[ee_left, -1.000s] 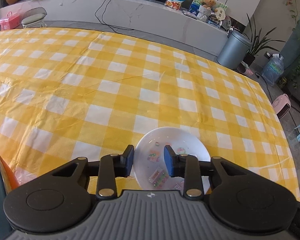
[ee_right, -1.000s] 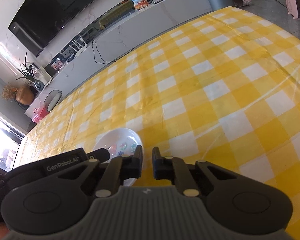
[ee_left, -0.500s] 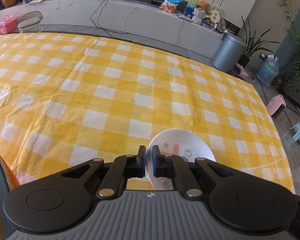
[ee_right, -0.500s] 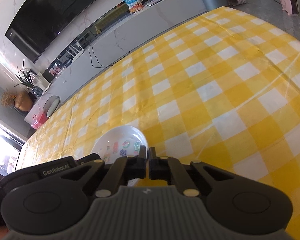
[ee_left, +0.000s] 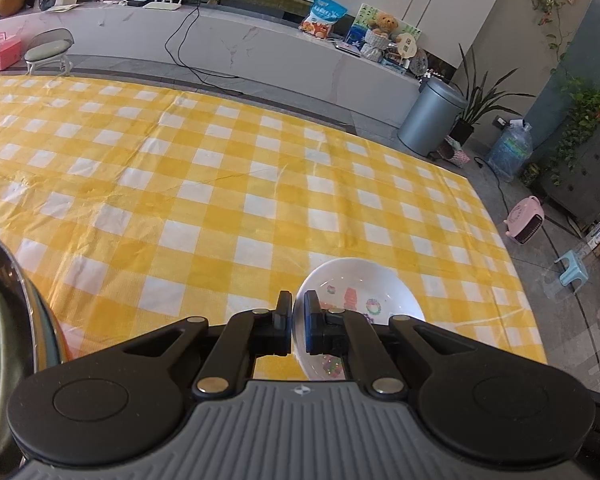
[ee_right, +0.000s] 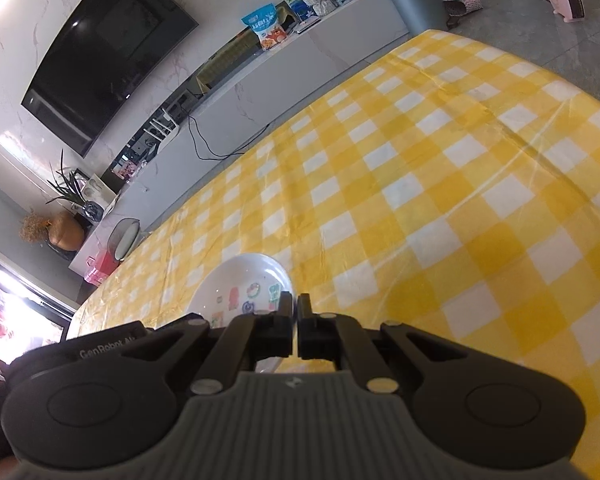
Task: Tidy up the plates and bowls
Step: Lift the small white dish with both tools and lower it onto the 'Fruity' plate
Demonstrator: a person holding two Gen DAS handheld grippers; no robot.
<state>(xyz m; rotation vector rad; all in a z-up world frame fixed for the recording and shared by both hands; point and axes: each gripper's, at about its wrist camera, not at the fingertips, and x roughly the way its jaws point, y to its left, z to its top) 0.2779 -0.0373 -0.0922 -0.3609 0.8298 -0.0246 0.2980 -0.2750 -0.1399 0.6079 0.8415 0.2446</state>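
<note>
A white bowl (ee_left: 360,288) with small coloured pictures inside is held over the yellow checked tablecloth (ee_left: 220,200) near its front right corner. My left gripper (ee_left: 297,312) is shut on the bowl's left rim, which shows as a white strip between the blue pads. In the right wrist view the same bowl (ee_right: 240,280) lies left of centre. My right gripper (ee_right: 296,314) is shut on its right rim. The left gripper's black body (ee_right: 80,354) shows at the lower left of that view.
A large round dish with a dark rim (ee_left: 4,320) fills the left edge of the left wrist view. The table's right edge (ee_left: 500,232) drops to a floor with a grey bin (ee_left: 432,116), a pink heater (ee_left: 526,224) and a small blue stool (ee_left: 572,270).
Both pairs of jaws have closed on the bowl's rim, left from wide apart, right from a small gap. Both views have risen a little, with the bowl staying between the jaws.
</note>
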